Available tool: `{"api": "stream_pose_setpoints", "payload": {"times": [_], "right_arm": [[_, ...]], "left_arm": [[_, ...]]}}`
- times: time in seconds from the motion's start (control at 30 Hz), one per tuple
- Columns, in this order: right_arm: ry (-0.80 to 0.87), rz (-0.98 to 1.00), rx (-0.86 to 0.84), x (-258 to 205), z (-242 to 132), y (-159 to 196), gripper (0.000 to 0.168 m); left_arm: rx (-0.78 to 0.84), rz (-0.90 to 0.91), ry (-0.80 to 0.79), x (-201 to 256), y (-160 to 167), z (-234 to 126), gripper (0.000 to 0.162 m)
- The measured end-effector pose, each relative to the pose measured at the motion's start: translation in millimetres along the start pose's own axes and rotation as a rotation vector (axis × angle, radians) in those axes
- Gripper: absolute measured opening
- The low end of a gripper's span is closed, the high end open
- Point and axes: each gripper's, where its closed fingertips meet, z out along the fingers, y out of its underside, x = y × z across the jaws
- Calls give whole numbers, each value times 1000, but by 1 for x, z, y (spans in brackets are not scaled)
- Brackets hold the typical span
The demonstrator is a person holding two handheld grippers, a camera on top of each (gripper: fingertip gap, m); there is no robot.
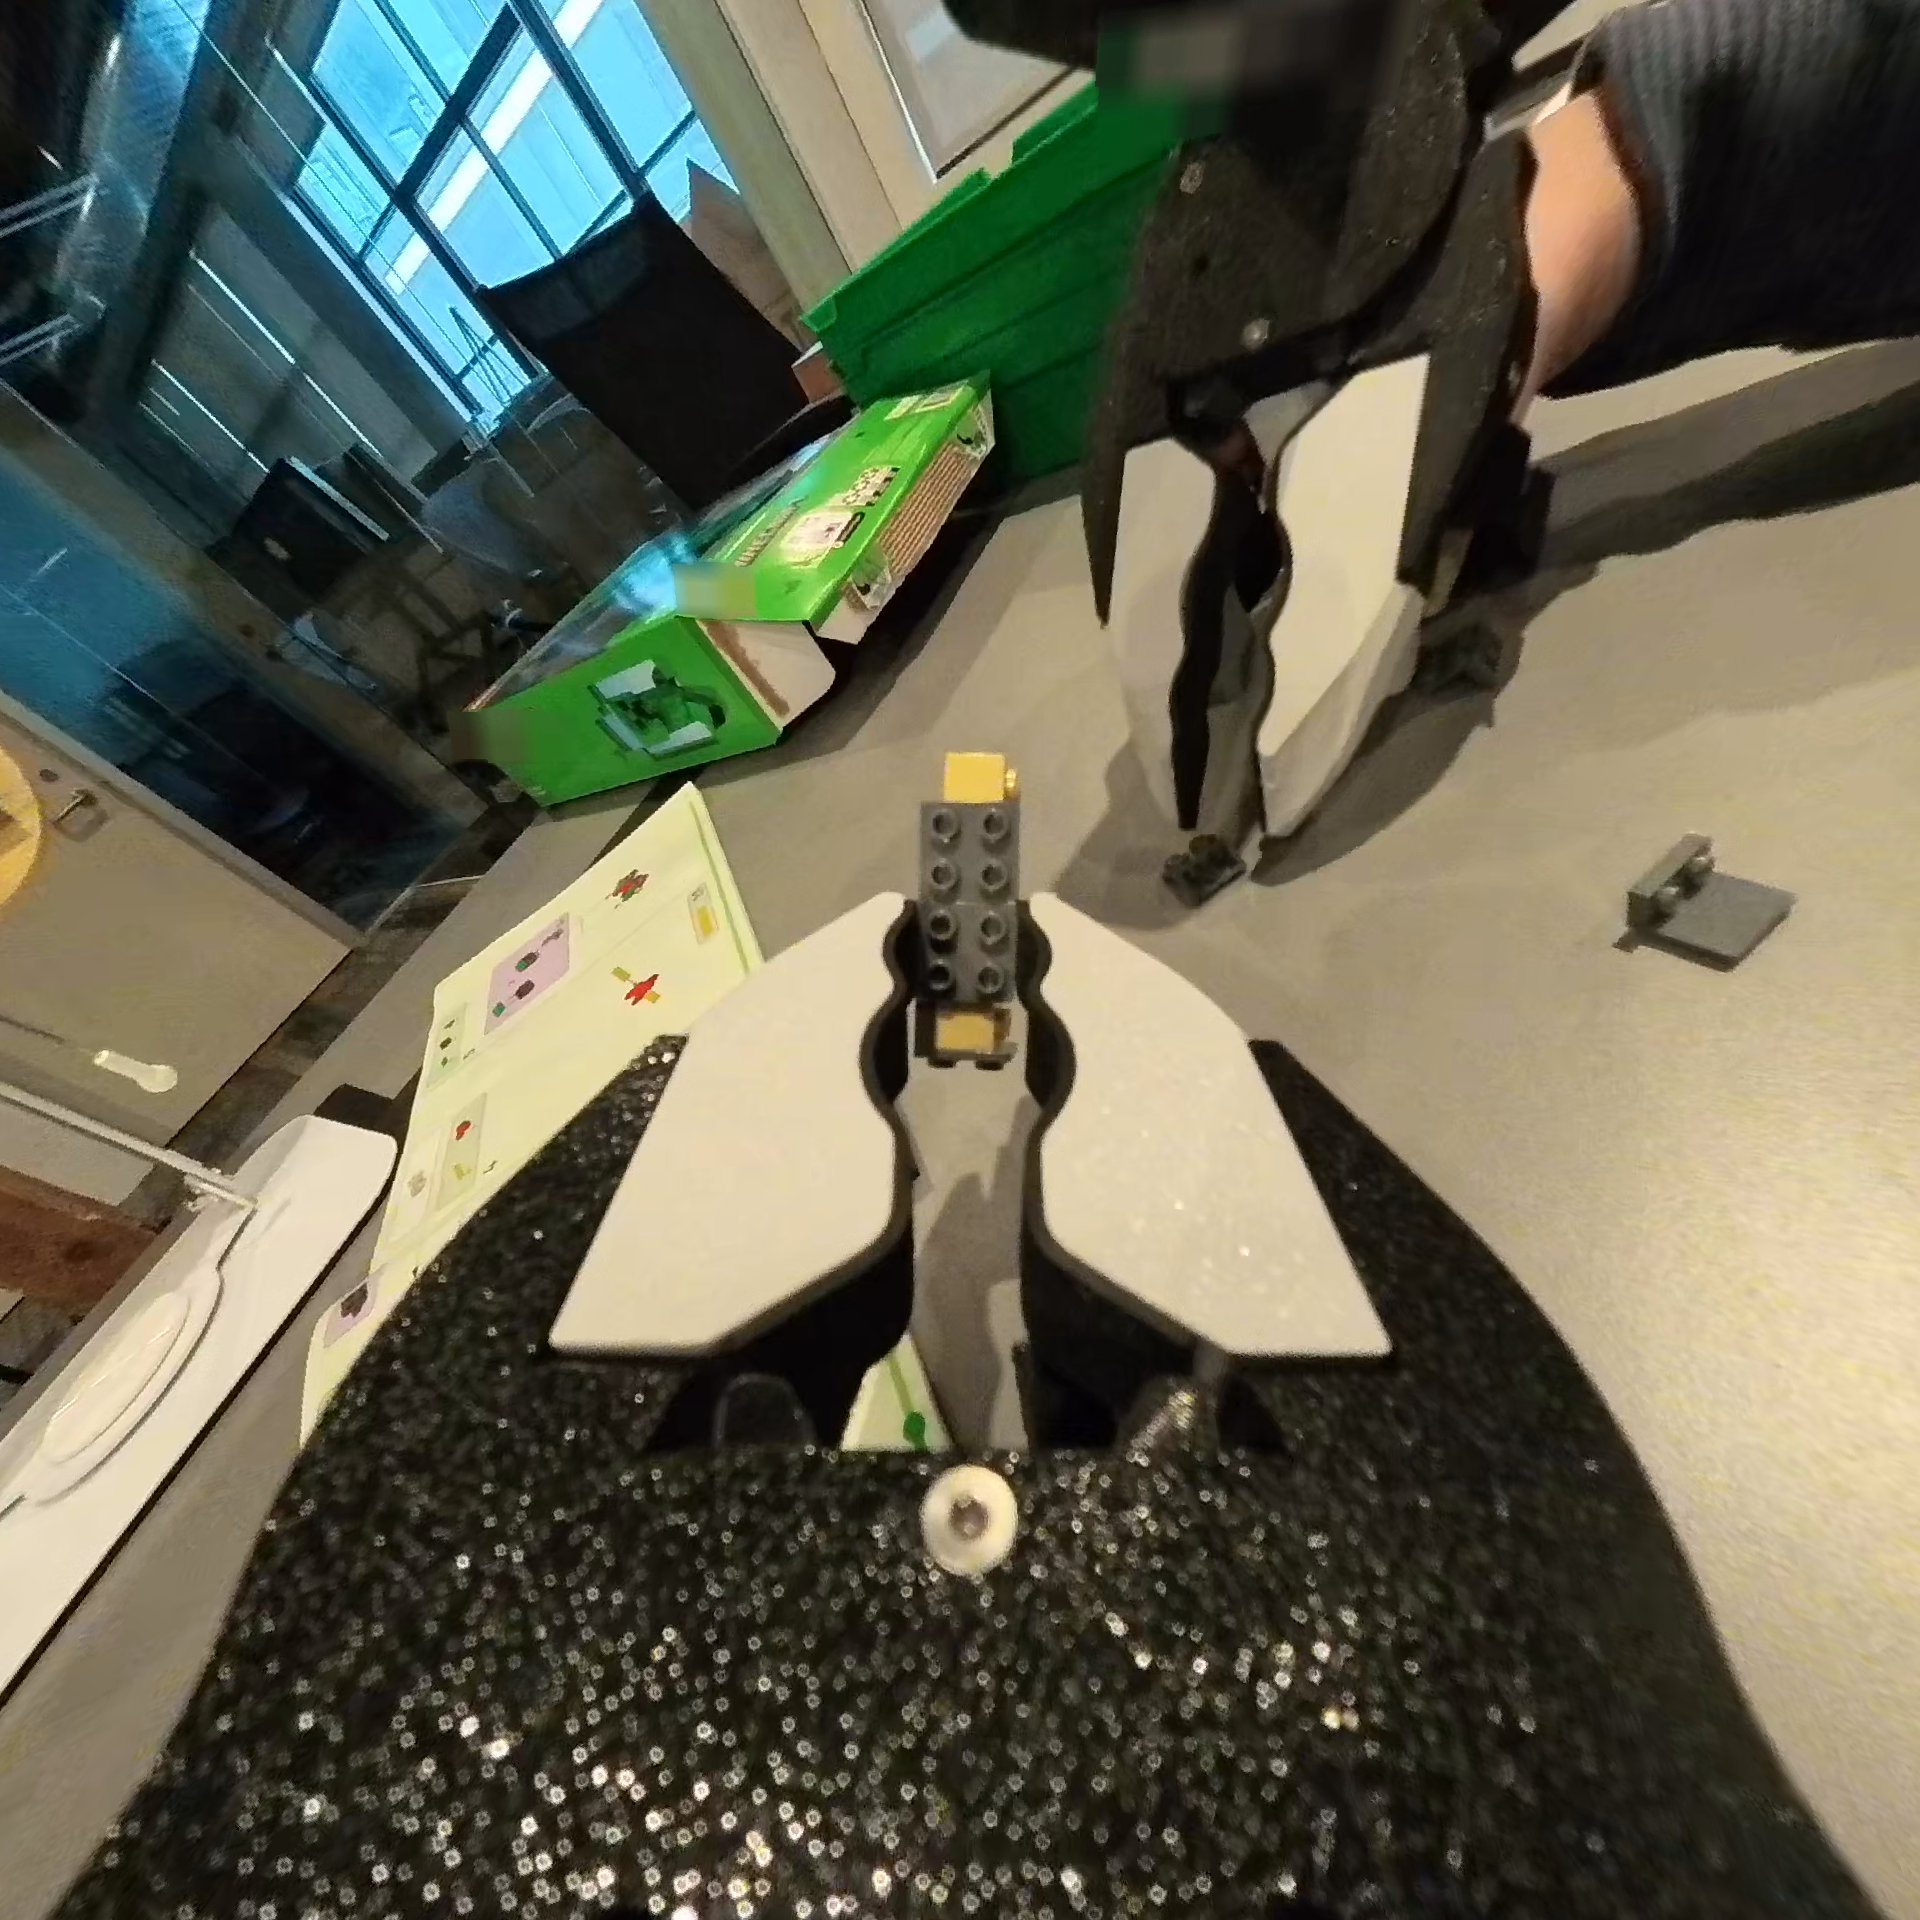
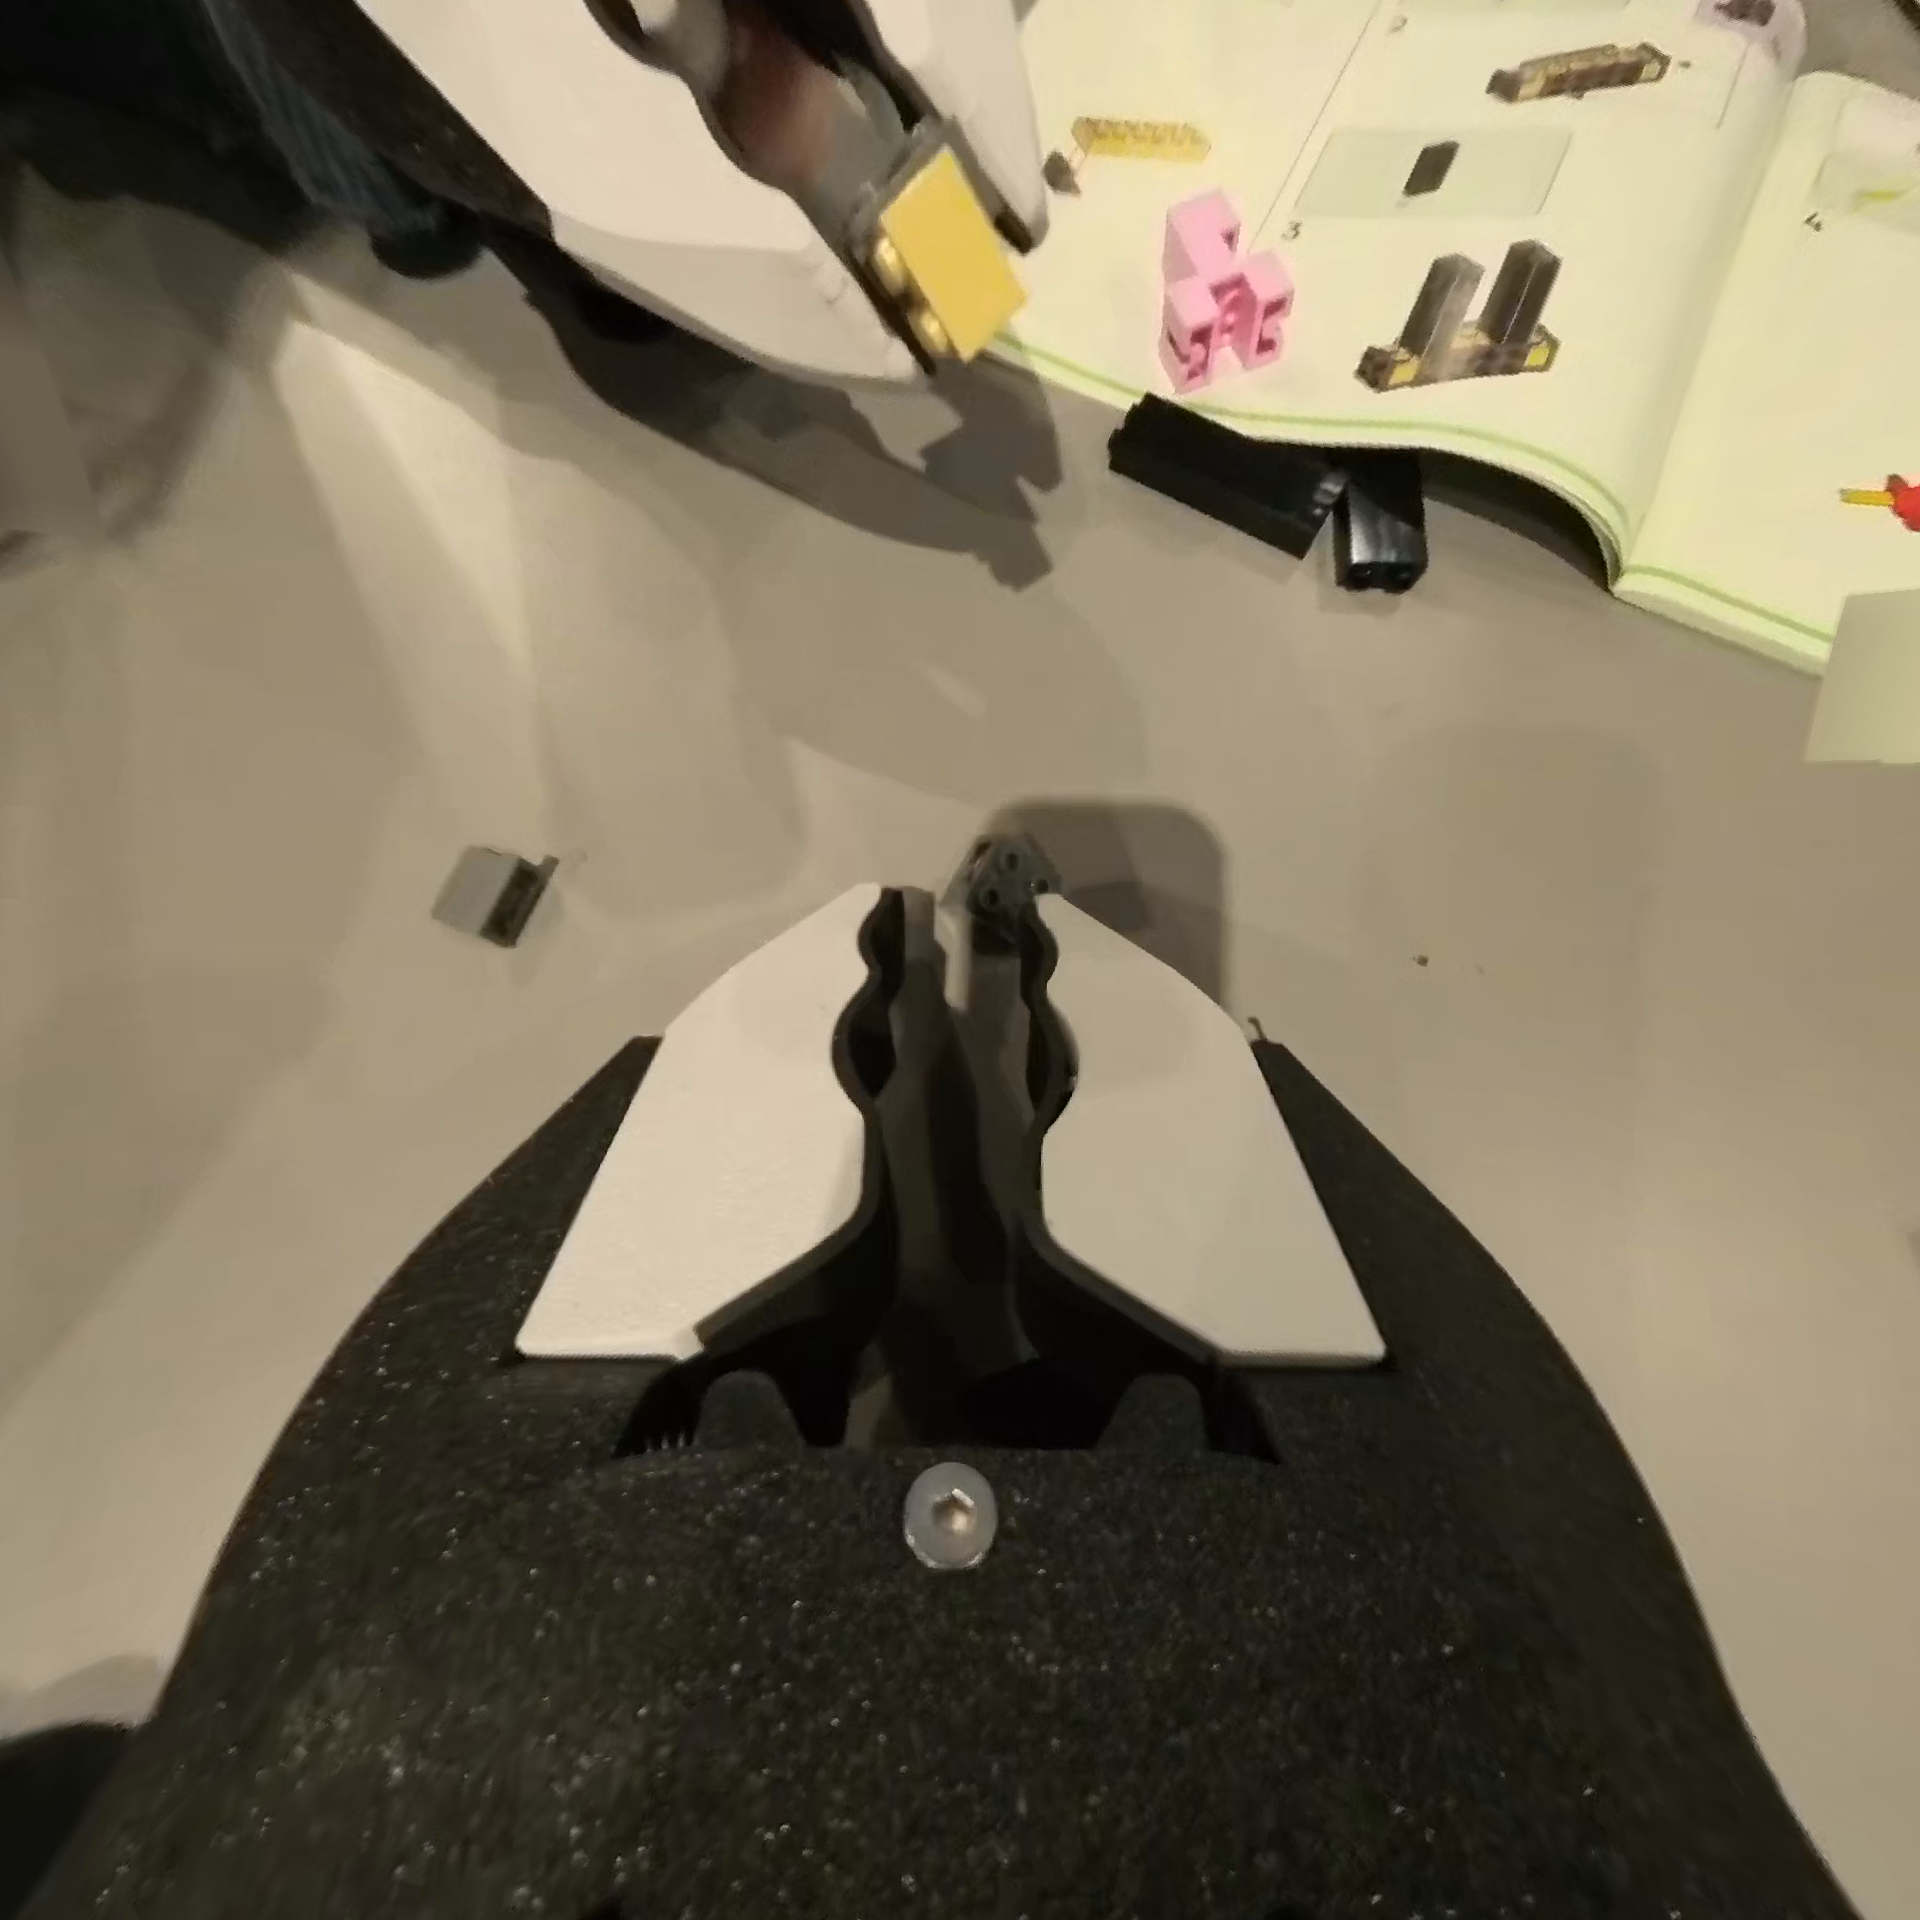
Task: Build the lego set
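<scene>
- Left wrist view: my left gripper (image 1: 961,940) pinches a small lego assembly (image 1: 969,914), a dark grey studded plate with a yellow brick at each end, held above the grey table (image 1: 1558,1195).
- My fingers (image 1: 769,1122) press on the plate's two long sides; its far end and one yellow brick stick out past the tips.
- My right gripper (image 1: 1210,831) points down at the table, its tips closed on a small dark piece (image 1: 1202,868) that sits on or just above the surface; I cannot tell which.
- Right wrist view: the same dark studded piece (image 2: 1003,883) shows between my right fingertips, which are drawn nearly together around it.
- Loose parts wait on the table: a grey hinged piece (image 1: 1704,909) to the right, two black bricks (image 2: 1278,499) at the edge of the instruction booklet (image 2: 1558,260), and a pink lego figure (image 2: 1226,296) standing on the open page.
- A green set box (image 1: 727,623) lies beyond the booklet, with green bins (image 1: 987,281) behind it.
- My judgement: the build is at an early stage. One small sub-assembly is joined, the dark piece is probably next to go on, and several parts are untouched.
</scene>
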Motion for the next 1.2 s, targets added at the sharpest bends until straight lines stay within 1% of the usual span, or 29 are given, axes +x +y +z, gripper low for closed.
{"api": "stream_pose_setpoints", "payload": {"times": [0.07, 0.13, 0.17, 0.23, 0.37, 0.5, 0.57, 0.7, 0.8, 0.9, 0.97, 1.03, 1.1, 1.13, 1.2], "right_arm": [[-28, -3, -14, -5, 3, 0, 20], [-161, 13, 21, -25, 1, -7, 18], [-199, 33, 45, -29, 0, -10, 17], [-174, 56, 70, -22, -3, -13, 15], [-65, -26, 100, -10, -4, -15, 24], [-17, -98, 30, -10, 6, -10, 28], [-16, -109, -17, -11, 12, -5, 25], [-19, -106, -17, -12, 15, -6, 19], [-15, -67, -17, -10, 14, -8, 17], [78, 30, 79, 8, 5, -24, 16], [116, 123, 223, 18, -4, -43, 16], [82, 205, 390, 18, -11, -62, 16], [4, 287, 534, 14, -16, -78, 16], [-36, 321, 591, 12, -18, -84, 16], [-63, 381, 661, 14, -21, -89, 16]], "left_arm": [[-3, 3, 2, 1, 0, 0, 17], [-4, 6, 4, 1, 1, 0, 17], [-4, 8, 4, 1, 1, 0, 17], [-4, 8, 4, 1, 0, 0, 17], [-4, 7, 6, 1, 0, 0, 17], [-5, 11, 9, 2, 1, 1, 17], [-5, 11, 9, 2, 0, 1, 17], [-5, 12, 9, 2, 0, 1, 17], [-19, 10, -13, -1, 2, 1, 17], [-94, 27, -112, -16, 12, 0, 17], [-121, 49, -140, -20, 16, -1, 17], [-139, 91, -143, -19, 17, 0, 17], [-146, 160, -139, -15, 16, 1, 17], [-148, 199, -142, -13, 15, 2, 17], [-153, 266, -151, -11, 13, 2, 17]]}}
